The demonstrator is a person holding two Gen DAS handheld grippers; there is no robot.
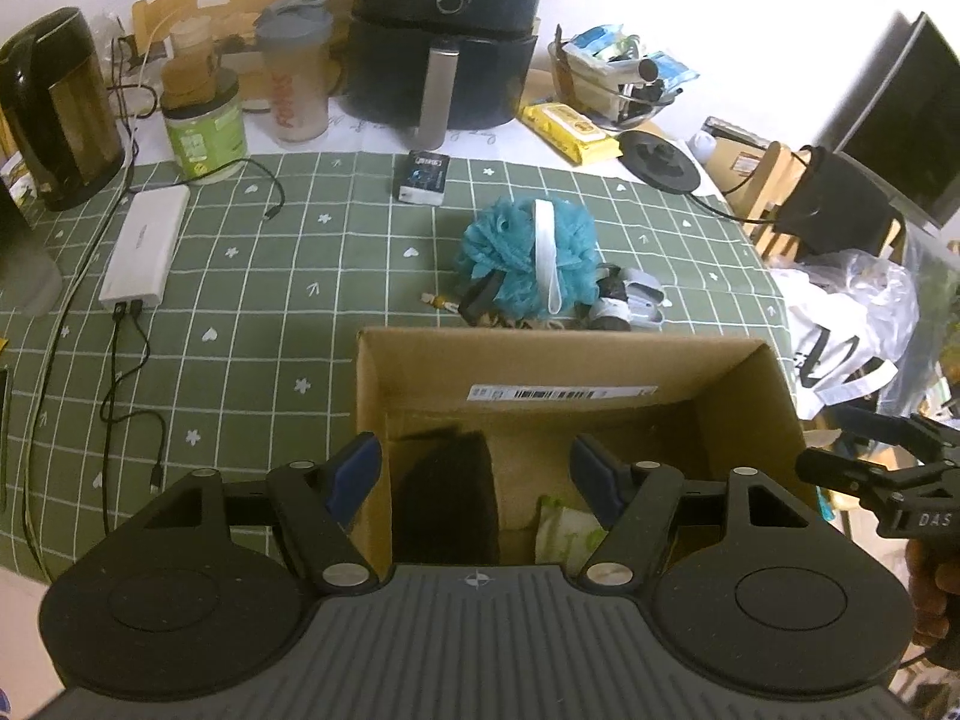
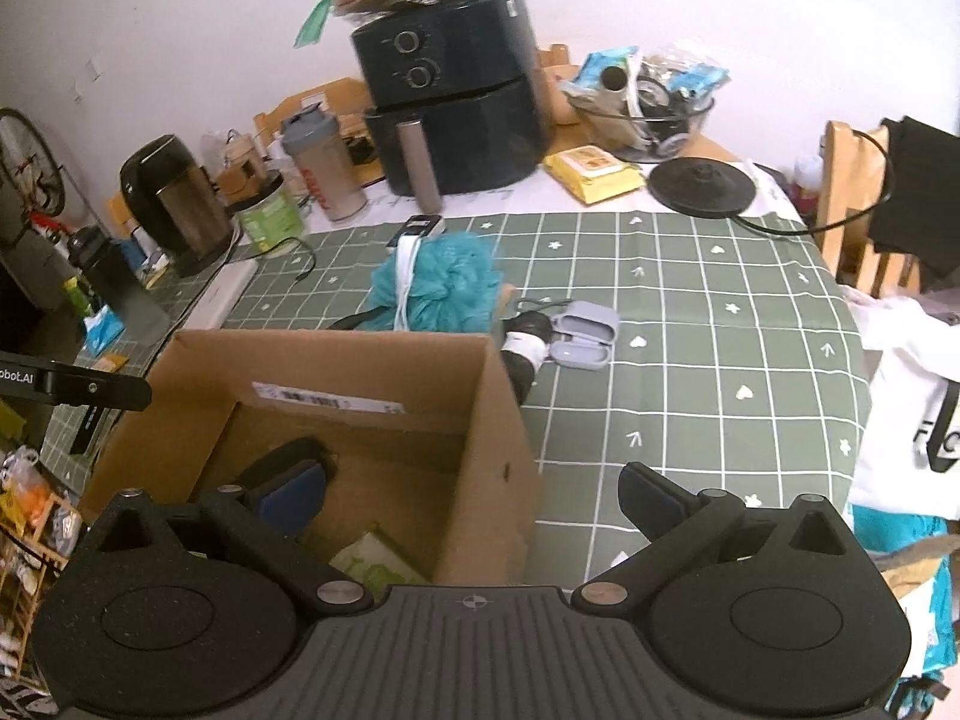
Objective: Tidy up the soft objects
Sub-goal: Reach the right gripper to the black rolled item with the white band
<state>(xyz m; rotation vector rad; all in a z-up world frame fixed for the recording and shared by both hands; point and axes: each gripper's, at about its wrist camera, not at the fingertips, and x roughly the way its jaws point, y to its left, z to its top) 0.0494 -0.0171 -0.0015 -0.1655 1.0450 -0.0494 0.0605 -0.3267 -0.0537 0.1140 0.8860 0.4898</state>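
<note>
On right gripper (image 1: 864, 474), "DAS" printed; shaker bottle (image 1: 294, 69) red lettering unreadable.

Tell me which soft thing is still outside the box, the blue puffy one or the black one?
The blue puffy sponge with the white strap lies on the green cloth behind the cardboard box. The black soft thing is already inside the box.

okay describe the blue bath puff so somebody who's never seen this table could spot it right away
Find the open cardboard box on the green checked tablecloth. Just behind its far wall, toward the black air fryer, sits the bath puff. It is the only fluffy teal mesh ball there, with a white strap looped over it.
</note>
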